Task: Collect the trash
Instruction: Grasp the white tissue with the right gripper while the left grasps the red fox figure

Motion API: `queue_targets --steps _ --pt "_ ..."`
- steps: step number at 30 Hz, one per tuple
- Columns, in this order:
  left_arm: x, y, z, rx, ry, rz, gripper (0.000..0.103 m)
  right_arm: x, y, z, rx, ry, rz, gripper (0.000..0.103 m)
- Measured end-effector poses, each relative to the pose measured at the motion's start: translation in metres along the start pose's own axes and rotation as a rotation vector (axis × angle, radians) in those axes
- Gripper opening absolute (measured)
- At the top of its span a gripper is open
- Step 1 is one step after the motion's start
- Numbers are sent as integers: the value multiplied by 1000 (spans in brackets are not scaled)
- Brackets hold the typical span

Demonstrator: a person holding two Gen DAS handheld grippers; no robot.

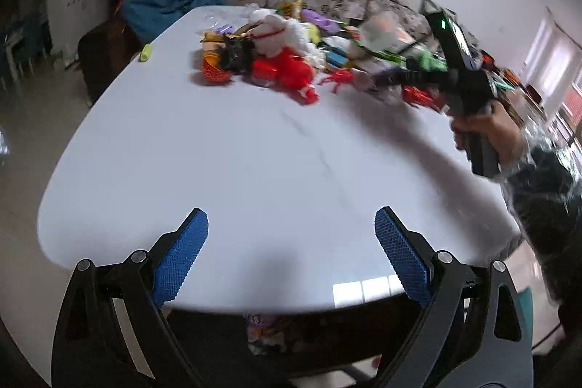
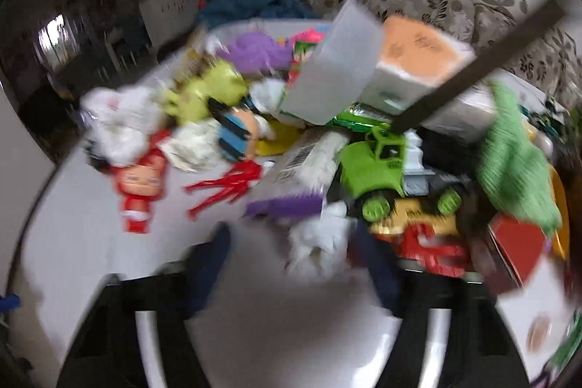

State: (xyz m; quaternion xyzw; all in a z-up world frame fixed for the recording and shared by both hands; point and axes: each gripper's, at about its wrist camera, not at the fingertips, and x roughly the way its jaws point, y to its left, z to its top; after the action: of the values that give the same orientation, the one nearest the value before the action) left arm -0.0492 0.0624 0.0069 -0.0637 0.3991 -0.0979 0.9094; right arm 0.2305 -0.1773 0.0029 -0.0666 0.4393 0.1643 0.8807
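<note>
Trash, crumpled white tissue (image 2: 320, 239), lies at the near edge of a heap of toys (image 1: 287, 60) on the far half of the white table (image 1: 225, 170), just ahead of the right gripper (image 2: 294, 242), whose blurred dark fingers (image 2: 214, 253) stand apart on either side of the tissue without pressing on it. Beside the tissue are a green truck (image 2: 378, 170), a red doll (image 2: 140, 184) and a purple-edged pack (image 2: 291, 184). Over the bare near half of the table the left gripper (image 1: 291, 242) is spread wide with nothing between its blue pads (image 1: 182, 257), and a hand (image 1: 487, 133) grips the right gripper's handle at the table's right.
</note>
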Motion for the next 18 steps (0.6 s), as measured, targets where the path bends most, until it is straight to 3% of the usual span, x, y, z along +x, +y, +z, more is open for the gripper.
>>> queue_targets --steps 2,7,12,18 --pt "19 -2 12 -12 17 24 91 -4 1 -8 -19 15 17 11" --pt "59 -14 40 -15 38 13 91 -68 -10 -57 51 -97 172 11" --pt "109 -30 83 -10 32 79 91 -134 -11 -120 92 -173 226 13" --pt "165 -32 132 -150 38 127 91 -146 -14 -168 175 -160 282 17"
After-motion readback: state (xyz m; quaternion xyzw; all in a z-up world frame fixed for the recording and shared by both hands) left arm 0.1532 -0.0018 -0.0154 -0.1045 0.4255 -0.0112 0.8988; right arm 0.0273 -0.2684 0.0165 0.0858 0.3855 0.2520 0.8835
